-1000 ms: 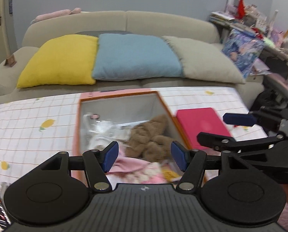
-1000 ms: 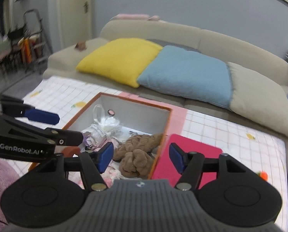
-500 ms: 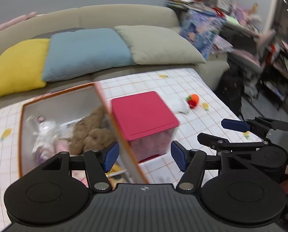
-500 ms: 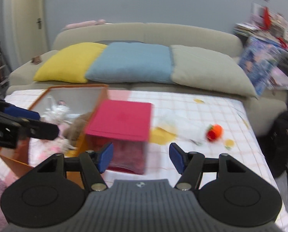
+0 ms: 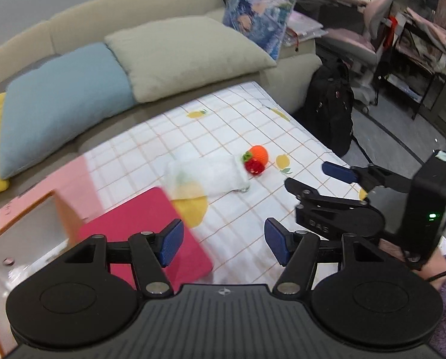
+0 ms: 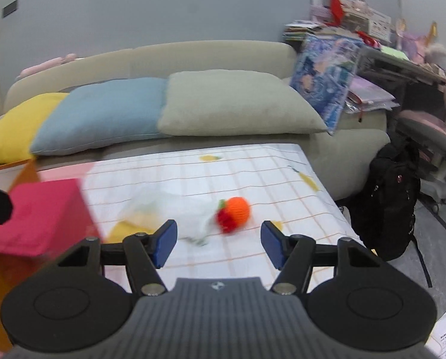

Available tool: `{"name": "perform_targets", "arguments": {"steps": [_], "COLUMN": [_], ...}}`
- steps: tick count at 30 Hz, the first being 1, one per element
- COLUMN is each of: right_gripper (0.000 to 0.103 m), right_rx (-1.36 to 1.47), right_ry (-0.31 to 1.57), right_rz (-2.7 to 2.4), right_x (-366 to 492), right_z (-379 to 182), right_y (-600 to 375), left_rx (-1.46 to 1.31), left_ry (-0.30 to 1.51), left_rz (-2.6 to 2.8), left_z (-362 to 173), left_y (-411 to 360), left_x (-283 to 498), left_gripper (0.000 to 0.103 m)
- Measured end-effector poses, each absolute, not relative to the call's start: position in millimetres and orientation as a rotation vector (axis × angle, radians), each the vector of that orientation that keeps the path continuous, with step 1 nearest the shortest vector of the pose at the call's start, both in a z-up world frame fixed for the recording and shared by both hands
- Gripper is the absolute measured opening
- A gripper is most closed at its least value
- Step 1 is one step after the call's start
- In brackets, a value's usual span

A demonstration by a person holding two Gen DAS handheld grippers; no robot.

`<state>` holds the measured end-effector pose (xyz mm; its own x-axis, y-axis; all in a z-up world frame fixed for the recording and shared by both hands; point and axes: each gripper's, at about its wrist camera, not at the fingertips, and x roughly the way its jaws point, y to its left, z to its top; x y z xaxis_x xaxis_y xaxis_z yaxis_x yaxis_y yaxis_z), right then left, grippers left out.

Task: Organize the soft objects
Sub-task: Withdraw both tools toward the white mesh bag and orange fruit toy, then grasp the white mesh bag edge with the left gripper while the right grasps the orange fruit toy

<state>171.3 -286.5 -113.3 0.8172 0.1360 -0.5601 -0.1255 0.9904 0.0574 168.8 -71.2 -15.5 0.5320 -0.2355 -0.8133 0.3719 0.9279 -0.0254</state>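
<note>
Orange knitted toy (image 6: 234, 213) lies beyond empty right tongs (image 6: 218, 243).

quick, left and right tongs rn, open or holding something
left tongs: open, holding nothing
right tongs: open, just been closing a little, nothing between the pads

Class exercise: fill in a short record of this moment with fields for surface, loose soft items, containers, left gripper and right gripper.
surface: checked tablecloth with lemon print
loose soft items: orange knitted fruit toy; clear plastic bag lying beside it
containers: pink box; orange-rimmed box to its left
left gripper: open, holding nothing
right gripper: open, jaws just closing slightly, nothing between them, pointed toward the toy
</note>
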Motion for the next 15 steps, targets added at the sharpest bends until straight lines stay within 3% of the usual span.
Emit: {"name": "perform_targets", "arguments": {"steps": [15], "right_gripper": [0.052], "right_rx": [-0.010], "right_ry": [0.637], "right_rz": [0.167], "right_x": [275.1], "right_z": [-180.3], "right_y": [-281.6], "left_rx": [0.192], "left_ry": [1.080], "left_rz": [-0.309], "left_z": [-67.6], "left_y": [-101.4], "left_x": [259.3], "left_gripper": [0.073]}}
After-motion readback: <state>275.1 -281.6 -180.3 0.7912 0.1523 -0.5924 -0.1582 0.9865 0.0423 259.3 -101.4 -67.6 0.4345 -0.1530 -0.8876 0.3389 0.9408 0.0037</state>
